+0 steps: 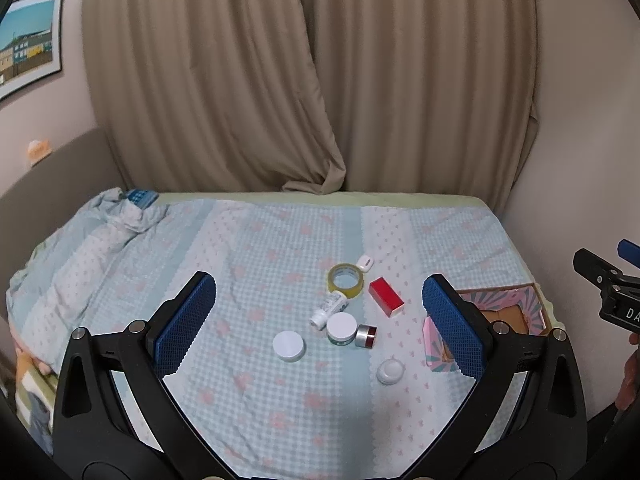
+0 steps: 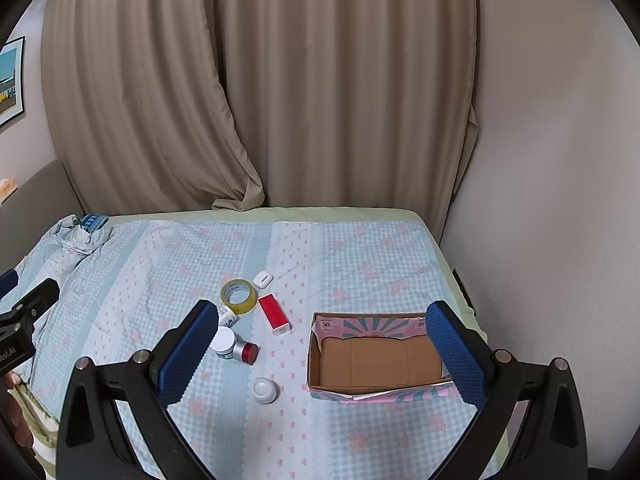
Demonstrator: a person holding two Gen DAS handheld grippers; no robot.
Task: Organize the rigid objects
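Small items lie on the checked bedspread: a tape roll, a red box, a white earbud case, a small white bottle, a white-lidded jar, a silver jar with red lid, a flat white tin and a round white puck. An open cardboard box sits to their right. My left gripper is open above the items. My right gripper is open above the box's left wall.
Beige curtains hang behind the bed. A wall borders the right side. Bunched bedding with a blue object lies at the far left corner. A framed picture hangs on the left wall.
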